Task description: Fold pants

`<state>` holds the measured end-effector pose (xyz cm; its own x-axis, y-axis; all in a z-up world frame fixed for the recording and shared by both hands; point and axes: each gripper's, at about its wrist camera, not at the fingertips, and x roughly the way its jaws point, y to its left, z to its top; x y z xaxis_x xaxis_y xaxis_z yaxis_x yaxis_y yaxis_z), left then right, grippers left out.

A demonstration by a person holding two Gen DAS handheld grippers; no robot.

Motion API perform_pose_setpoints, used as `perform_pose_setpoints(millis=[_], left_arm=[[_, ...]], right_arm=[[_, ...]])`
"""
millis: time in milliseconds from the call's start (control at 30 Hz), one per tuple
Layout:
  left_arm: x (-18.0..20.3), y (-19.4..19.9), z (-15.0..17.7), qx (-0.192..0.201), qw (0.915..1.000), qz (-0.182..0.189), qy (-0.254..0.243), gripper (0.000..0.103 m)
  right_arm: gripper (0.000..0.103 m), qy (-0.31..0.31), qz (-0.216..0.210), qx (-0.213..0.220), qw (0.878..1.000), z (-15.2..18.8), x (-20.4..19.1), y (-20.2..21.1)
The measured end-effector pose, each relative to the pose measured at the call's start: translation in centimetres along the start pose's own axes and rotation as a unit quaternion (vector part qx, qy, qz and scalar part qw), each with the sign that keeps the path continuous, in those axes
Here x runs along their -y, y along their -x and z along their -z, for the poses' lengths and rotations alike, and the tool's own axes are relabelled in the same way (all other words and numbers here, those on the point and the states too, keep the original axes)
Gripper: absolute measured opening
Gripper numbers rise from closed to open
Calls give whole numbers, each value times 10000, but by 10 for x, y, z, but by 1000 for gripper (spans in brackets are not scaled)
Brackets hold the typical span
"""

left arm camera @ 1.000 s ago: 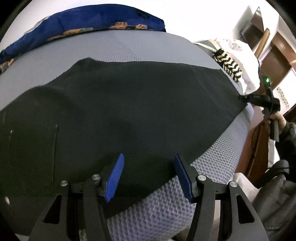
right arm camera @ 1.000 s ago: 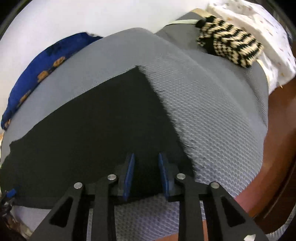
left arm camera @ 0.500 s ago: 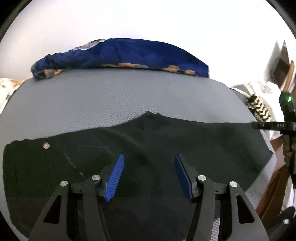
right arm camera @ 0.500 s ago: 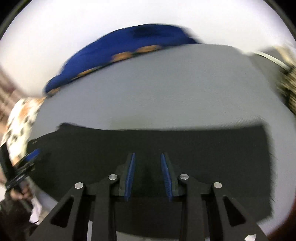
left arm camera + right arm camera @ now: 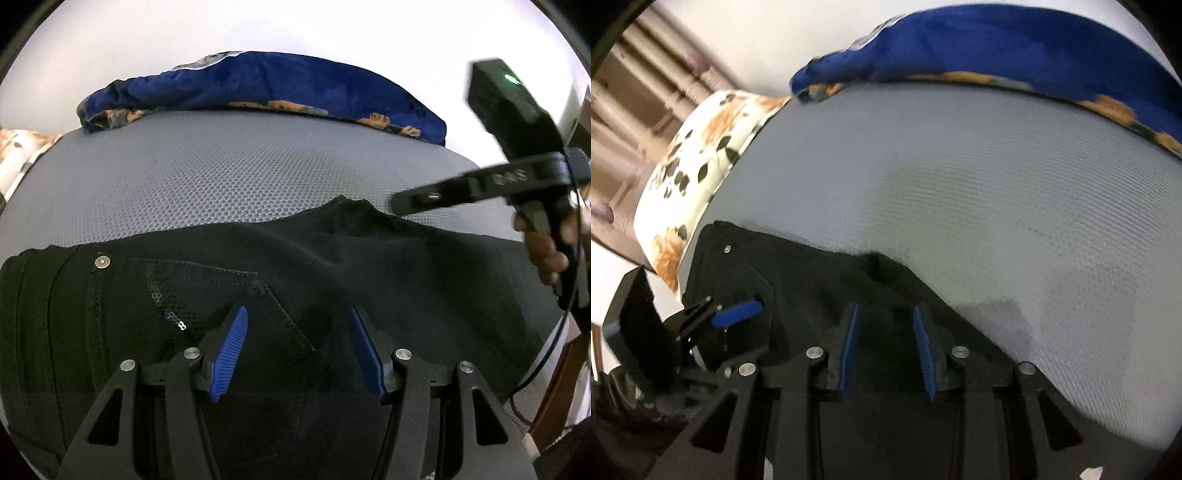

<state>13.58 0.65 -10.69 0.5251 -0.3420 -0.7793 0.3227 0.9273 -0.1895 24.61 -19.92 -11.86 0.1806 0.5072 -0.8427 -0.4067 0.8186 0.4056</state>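
Note:
Black pants lie flat on a grey mesh mattress, waistband with a metal button at the left. My left gripper is open just above the pants near the pocket, holding nothing. My right gripper has its blue pads a narrow gap apart with black pants fabric at and between them. It carries the leg end over toward the waist. The right gripper also shows in the left wrist view, above the crotch area. The left gripper shows in the right wrist view at the waistband.
A blue blanket with orange print lies along the far edge of the mattress by a white wall. A floral pillow sits at the left end. Wooden furniture stands past the right edge.
The right gripper has swung left with the leg end, from the far right to over the crotch. The left gripper has moved toward the waistband and stayed open.

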Motion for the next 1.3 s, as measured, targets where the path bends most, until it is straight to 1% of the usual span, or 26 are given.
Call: perform_pose_setpoints(millis=[200, 300, 333, 367, 400, 433, 467, 533, 600, 633, 700, 733, 800, 867, 900, 933, 1033, 1100, 1200, 1233, 1300], left_arm=[[-4, 1, 2, 4, 9999, 117, 62, 59], [-7, 2, 2, 8, 9997, 207, 90, 59], [-8, 2, 3, 11, 9996, 251, 112, 59], [-9, 3, 4, 17, 9995, 288, 129, 59], [-10, 3, 5, 22, 9994, 320, 139, 59], [-11, 4, 5, 29, 9992, 356, 153, 59], [-12, 4, 6, 33, 9991, 386, 169, 59], [-15, 5, 8, 47, 9988, 444, 210, 59], [-17, 5, 10, 45, 9985, 490, 256, 59], [-17, 5, 11, 56, 9984, 498, 271, 59], [-16, 5, 12, 52, 9986, 475, 221, 59], [-16, 4, 11, 51, 9987, 466, 208, 59], [-16, 4, 11, 43, 9987, 454, 214, 59], [-16, 4, 10, 29, 9988, 435, 208, 59], [-16, 4, 9, 5, 9990, 414, 188, 59], [-14, 5, 7, -46, 9991, 388, 172, 59], [-14, 9, -1, -117, 9988, 428, 206, 59], [-12, 14, -8, -24, 9983, 531, 237, 59], [-4, 18, -23, 102, 9974, 698, 162, 59], [1, 17, -28, 121, 9972, 734, 94, 59], [12, 12, -38, 129, 9962, 862, -57, 59]], right_arm=[[30, 203, -26, -327, 9993, -15, -4, -29], [30, 184, -326, -477, 9982, -15, -6, -34], [26, 246, -381, -492, 9978, -15, -9, -34], [19, 296, -391, -417, 9979, -14, -12, -32], [10, 318, -356, -278, 9985, -15, -15, -28], [8, 316, -351, -183, 9987, -15, -15, -23], [7, 337, -295, 4, 9990, -16, -17, -17], [4, 265, -84, 299, 9992, -21, -16, -11], [2, 89, 27, 345, 9994, -27, -9, -16], [1, 28, 122, 320, 9994, -29, -5, -22], [1, 4, 175, 245, 9995, -29, -2, -30], [1, 25, 244, 267, 9993, -29, -3, -32], [1, -63, 248, 290, 9993, -29, -2, -33], [5, -95, 294, 319, 9990, -29, -2, -31], [9, -91, 288, 331, 9990, -30, -4, -27], [11, -118, 273, 411, 9987, -28, -1, -17], [12, -334, 225, 854, 9955, -23, 1, 16], [12, -497, 253, 1059, 9928, -14, 6, 40], [13, -615, 447, 1134, 9906, 7, 12, 61], [13, -657, 639, 1100, 9897, 19, 14, 66], [13, -718, 771, 1016, 9892, 36, 18, 69]])
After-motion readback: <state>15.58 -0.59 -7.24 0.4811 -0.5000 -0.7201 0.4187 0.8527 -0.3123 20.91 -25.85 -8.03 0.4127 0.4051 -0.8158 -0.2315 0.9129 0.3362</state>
